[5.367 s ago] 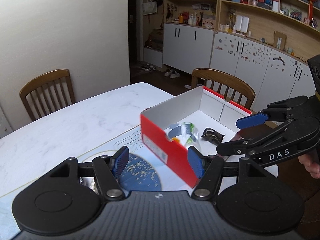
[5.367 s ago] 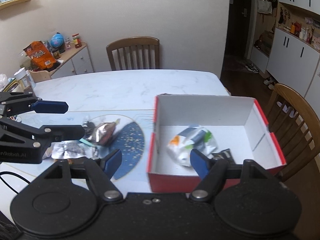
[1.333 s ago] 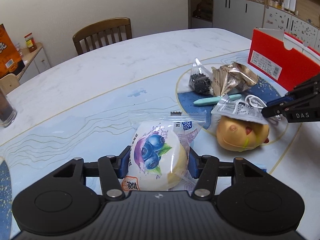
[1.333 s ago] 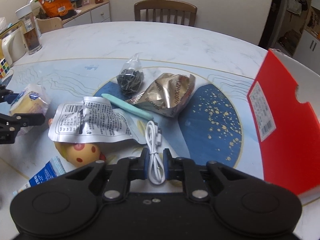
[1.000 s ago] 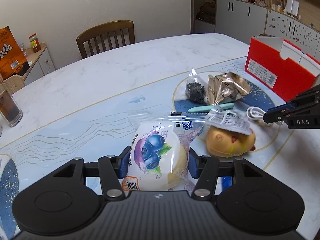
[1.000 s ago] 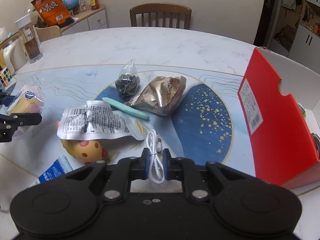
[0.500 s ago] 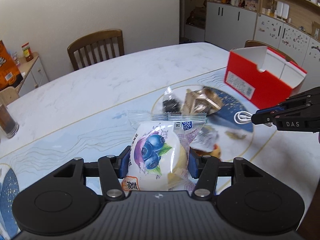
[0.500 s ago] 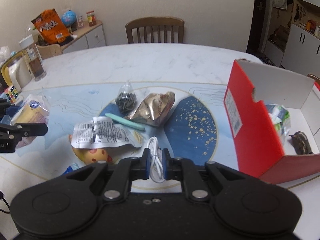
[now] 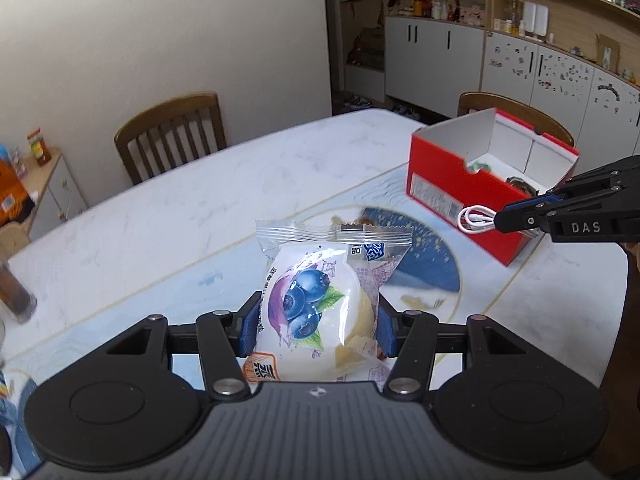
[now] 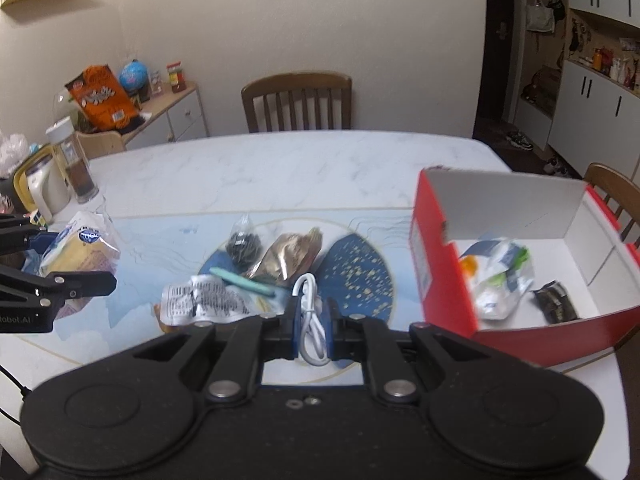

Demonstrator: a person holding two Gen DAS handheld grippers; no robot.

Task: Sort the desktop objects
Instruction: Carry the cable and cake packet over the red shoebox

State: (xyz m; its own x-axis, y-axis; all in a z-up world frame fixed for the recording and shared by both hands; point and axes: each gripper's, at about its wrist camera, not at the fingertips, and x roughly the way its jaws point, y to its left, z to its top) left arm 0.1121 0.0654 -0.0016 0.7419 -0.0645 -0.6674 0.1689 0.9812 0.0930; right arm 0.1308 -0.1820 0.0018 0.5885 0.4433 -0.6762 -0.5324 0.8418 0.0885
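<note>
My left gripper (image 9: 318,330) is shut on a blueberry bread packet (image 9: 320,308) and holds it above the table; it also shows in the right wrist view (image 10: 82,250). My right gripper (image 10: 311,330) is shut on a coiled white cable (image 10: 310,320), seen in the left wrist view (image 9: 478,220) in front of the red box (image 9: 452,196). The red box (image 10: 440,280) stands at the right and holds a white snack bag (image 10: 500,276) and a dark packet (image 10: 556,302).
On the blue round mat (image 10: 360,276) lie a gold foil packet (image 10: 288,260), a small bag of dark bits (image 10: 242,246), a teal stick (image 10: 240,280) and a crumpled white wrapper (image 10: 204,300). A jar (image 10: 74,160) and kettle (image 10: 42,188) stand far left. Chairs surround the table.
Both grippers have risen from the table with their loads. The right gripper with the cable has moved towards the red box; the box interior now shows more.
</note>
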